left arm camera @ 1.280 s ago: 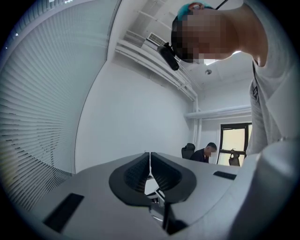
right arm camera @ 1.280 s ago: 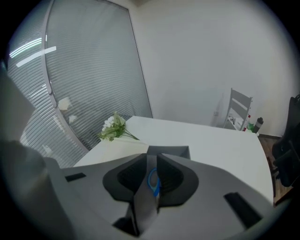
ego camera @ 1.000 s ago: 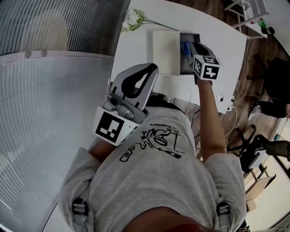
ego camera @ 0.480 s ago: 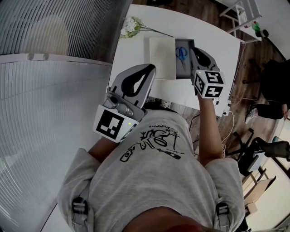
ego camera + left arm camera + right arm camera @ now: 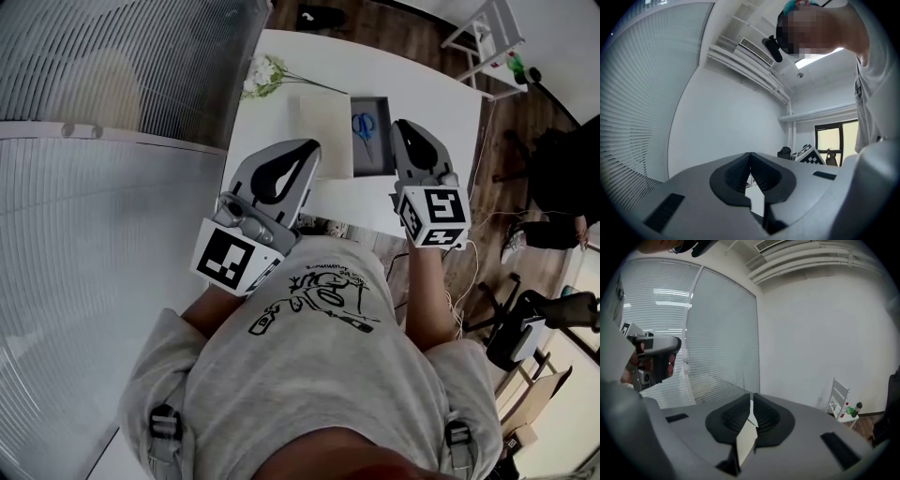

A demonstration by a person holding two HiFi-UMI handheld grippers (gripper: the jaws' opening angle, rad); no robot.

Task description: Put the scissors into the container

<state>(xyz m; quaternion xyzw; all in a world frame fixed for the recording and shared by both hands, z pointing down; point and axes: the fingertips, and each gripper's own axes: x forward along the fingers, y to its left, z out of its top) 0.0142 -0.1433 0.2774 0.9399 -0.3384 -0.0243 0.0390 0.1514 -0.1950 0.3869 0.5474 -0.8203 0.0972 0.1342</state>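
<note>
The blue-handled scissors (image 5: 364, 126) lie inside the dark open container (image 5: 386, 142) on the white table (image 5: 427, 89). My right gripper (image 5: 405, 127) is held above the table's near edge, just right of the container and clear of it. Its jaws are closing with only a narrow gap left, and nothing is between them (image 5: 751, 397). My left gripper (image 5: 306, 150) is raised near the person's chest, left of the container. Its jaws (image 5: 750, 155) meet at the tips and hold nothing.
A white flat lid or board (image 5: 325, 131) lies against the container's left side. White flowers (image 5: 261, 73) rest at the table's far left corner. Window blinds (image 5: 112, 187) fill the left. A white rack (image 5: 483, 33), an office chair (image 5: 530, 323) and cables stand on the wood floor at the right.
My right gripper has drawn back from over the container toward the person, and the scissors stay inside it. The left gripper has hardly moved.
</note>
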